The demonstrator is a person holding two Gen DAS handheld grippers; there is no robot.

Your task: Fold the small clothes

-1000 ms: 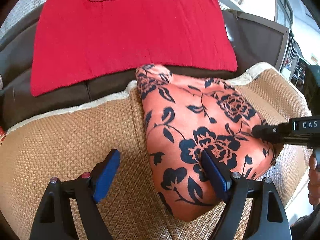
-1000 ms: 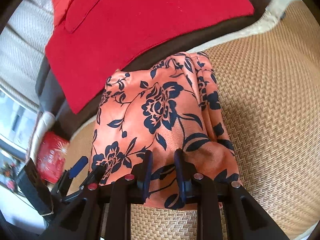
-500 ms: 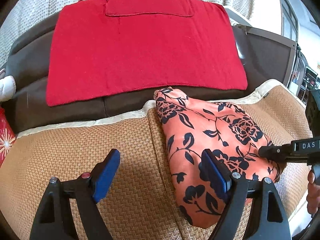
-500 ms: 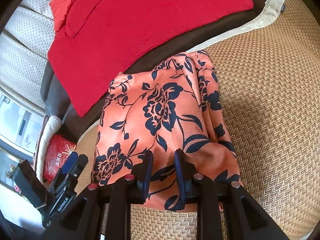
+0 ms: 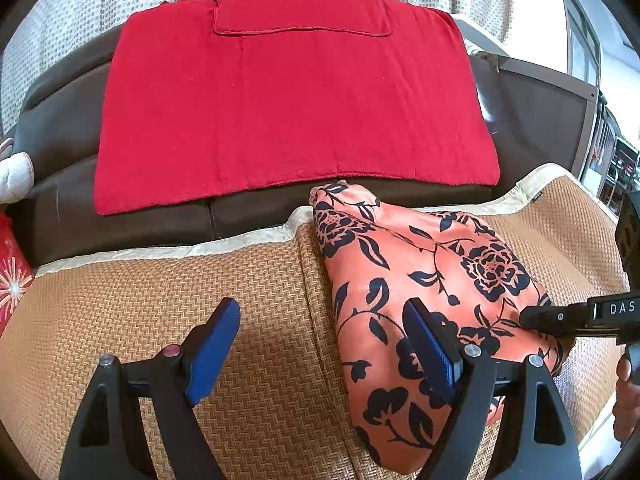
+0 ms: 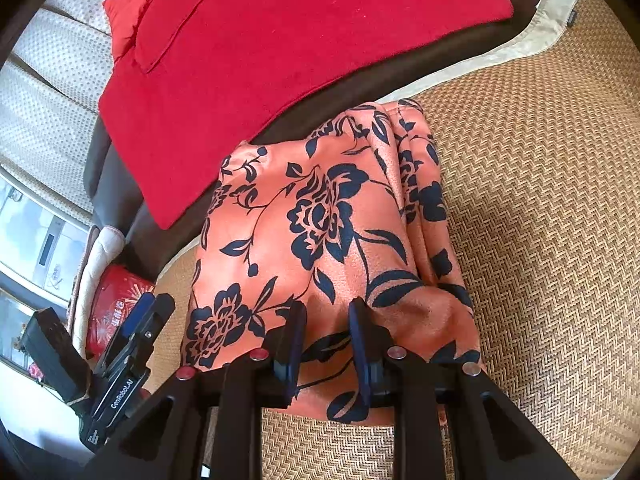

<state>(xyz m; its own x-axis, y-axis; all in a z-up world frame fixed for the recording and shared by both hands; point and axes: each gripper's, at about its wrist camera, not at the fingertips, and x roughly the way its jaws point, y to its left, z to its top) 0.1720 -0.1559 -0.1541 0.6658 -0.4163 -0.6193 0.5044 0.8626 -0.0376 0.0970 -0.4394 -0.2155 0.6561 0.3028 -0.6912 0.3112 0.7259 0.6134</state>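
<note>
An orange garment with black flowers (image 5: 420,280) lies folded on the woven sofa mat (image 5: 240,280); it also shows in the right wrist view (image 6: 320,220). My left gripper (image 5: 324,340) is open and empty, its right finger over the garment's left edge. It shows at the lower left of the right wrist view (image 6: 144,316). My right gripper (image 6: 326,320) is shut on a pinch of the garment's near edge. Its fingertips (image 5: 536,316) show at the right of the left wrist view.
A red towel (image 5: 288,100) hangs over the dark brown sofa back (image 5: 160,220). A red printed bag (image 6: 116,304) and a white cushion (image 5: 14,176) lie at the sofa's left end. The mat's right edge (image 5: 568,184) is close by.
My left gripper has pulled back and to the left, off the garment, still open. The right gripper holds the same pinch and has hardly moved.
</note>
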